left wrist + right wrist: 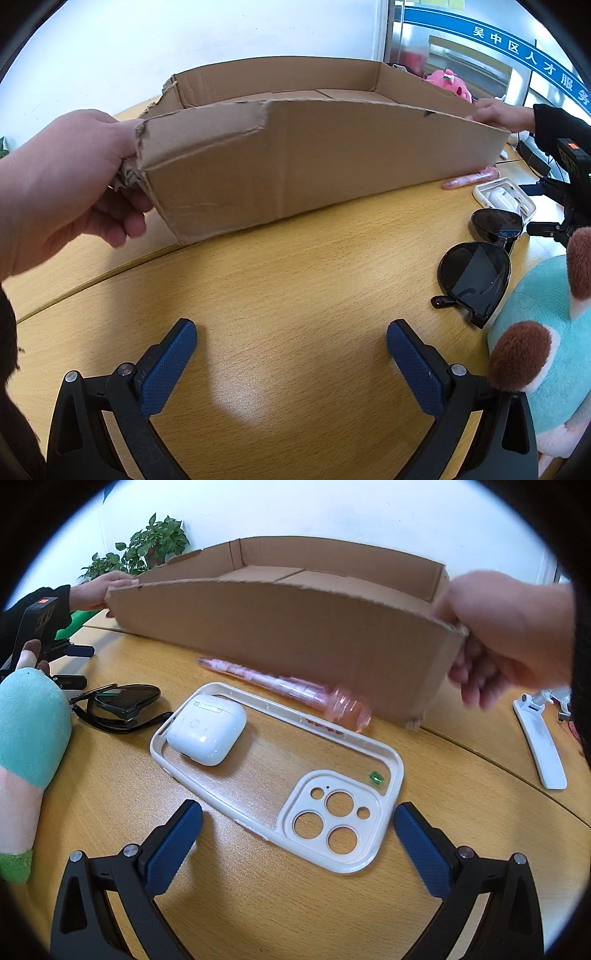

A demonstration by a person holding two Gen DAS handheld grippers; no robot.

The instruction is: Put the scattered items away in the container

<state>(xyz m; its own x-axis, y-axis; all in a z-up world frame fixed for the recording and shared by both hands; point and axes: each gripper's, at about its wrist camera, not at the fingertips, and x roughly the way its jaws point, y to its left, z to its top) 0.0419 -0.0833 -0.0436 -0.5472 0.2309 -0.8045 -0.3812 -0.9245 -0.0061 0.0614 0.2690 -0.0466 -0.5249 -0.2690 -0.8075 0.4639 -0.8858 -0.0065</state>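
A shallow cardboard box [314, 162] stands on the wooden table [295, 288], with a bare hand [62, 184] on each of its ends; it also shows in the right wrist view [280, 635]. My left gripper [291, 365] is open and empty over bare table in front of the box. Black sunglasses [476, 277] and a teal plush toy [543, 343] lie to its right. My right gripper [297, 843] is open and empty, its jaws either side of the camera end of a clear phone case [280, 771]. A white earbud case [207, 733] sits inside the phone case. A pink pen [291, 690] lies against the box.
A white stand [539, 738] lies at the right. Potted plants [147, 546] stand behind the box at the left. A pink plush [450, 83] sits behind the box. The sunglasses [118, 703] and teal plush [29, 731] lie left of the phone case.
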